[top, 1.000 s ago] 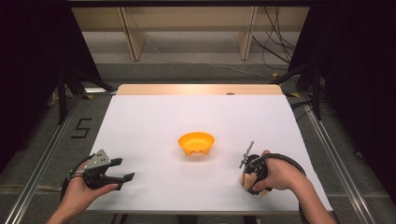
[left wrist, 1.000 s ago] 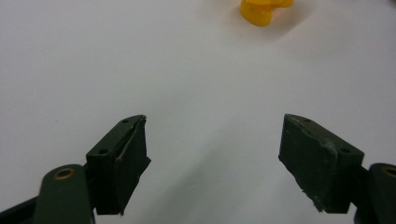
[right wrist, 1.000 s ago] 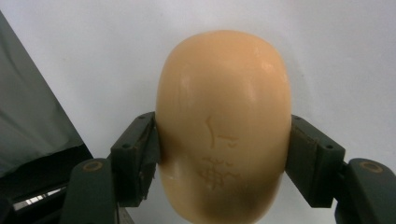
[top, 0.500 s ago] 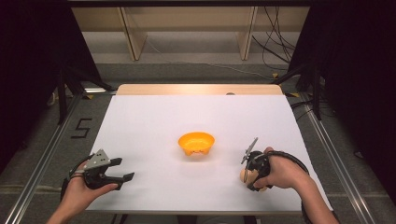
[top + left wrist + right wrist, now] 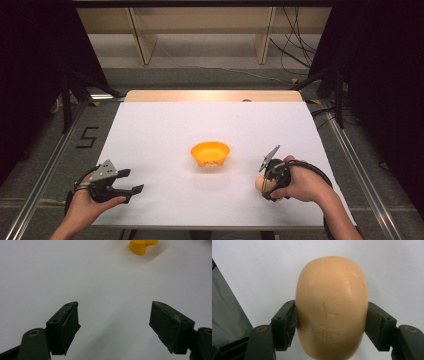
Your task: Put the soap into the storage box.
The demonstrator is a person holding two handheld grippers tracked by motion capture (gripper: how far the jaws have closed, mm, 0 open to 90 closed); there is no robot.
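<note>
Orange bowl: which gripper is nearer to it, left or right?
Right. The right gripper, holding an egg, sits just right of the bowl; the left gripper is farther off at the near-left.

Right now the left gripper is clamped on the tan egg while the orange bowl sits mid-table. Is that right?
Not quite: the right gripper clamps the tan egg, as the right gripper view shows. The orange bowl does sit mid-table.

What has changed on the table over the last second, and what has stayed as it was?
Very little. The right gripper, shut on the egg, has edged slightly toward the table's near edge, tilting a little. The left gripper stays open and still, and the orange bowl has not moved.
</note>
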